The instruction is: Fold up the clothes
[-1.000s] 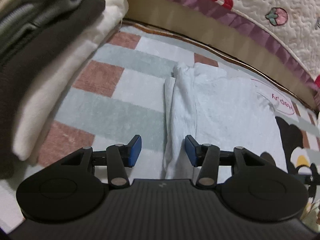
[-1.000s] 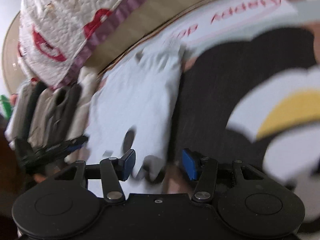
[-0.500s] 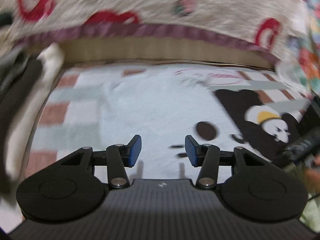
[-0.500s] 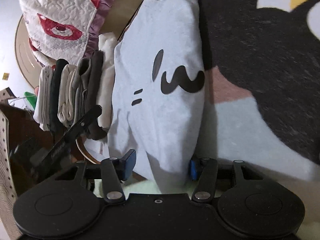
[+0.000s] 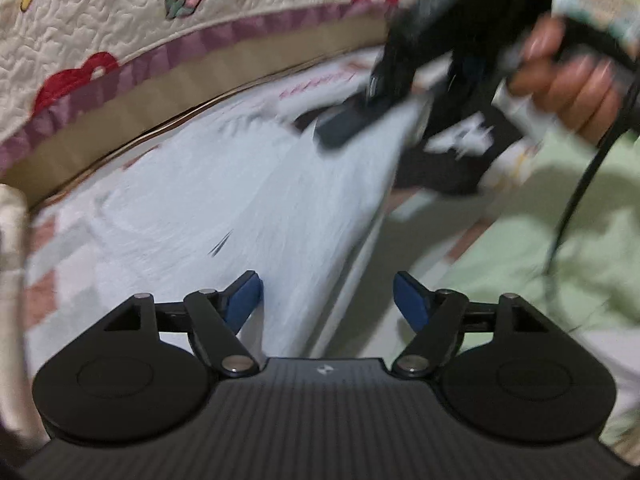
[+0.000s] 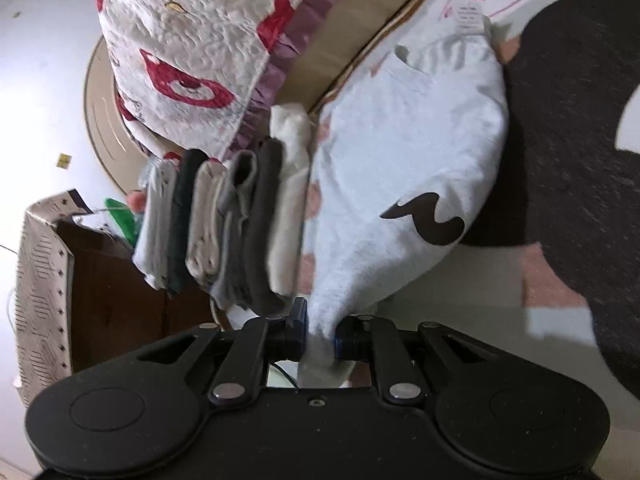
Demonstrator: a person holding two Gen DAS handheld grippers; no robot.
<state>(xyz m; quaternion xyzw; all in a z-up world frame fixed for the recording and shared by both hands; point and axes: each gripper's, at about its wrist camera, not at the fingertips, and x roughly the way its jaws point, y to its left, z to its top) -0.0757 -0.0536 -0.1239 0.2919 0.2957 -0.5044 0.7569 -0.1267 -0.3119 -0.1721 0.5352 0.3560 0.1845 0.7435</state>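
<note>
The white garment point(image 6: 404, 184) lies on the patterned rug point(image 6: 580, 152) beside the bed's quilted cover point(image 6: 192, 28), with its lower end bunched and drawn up toward 6 o'clock of the right wrist view. There the right hand-held gripper point(image 6: 320, 338) pinches a gathered corner of it; the pads are still closing, with cloth squeezed between them. At 9 o'clock of the garment stands a stack of folded clothes point(image 6: 228, 232), touching or just beside its edge.

The left hand-held gripper point(image 5: 328, 296) hangs over the garment's near edge with its jaws spreading; cloth lies below the left pad point(image 5: 244, 300), but nothing is pressed between them. At 1 o'clock in that blurred view a person's hand point(image 5: 568, 80) holds the other tool.

The garment looks like light, soft knit: it drapes, sags from any single pinch and keeps no shape. It should not slip from rubbery pads, though a thin bite could pull out. Two matching corners or the hem ends seem the best holds, so the cloth hangs flat between them.
</note>
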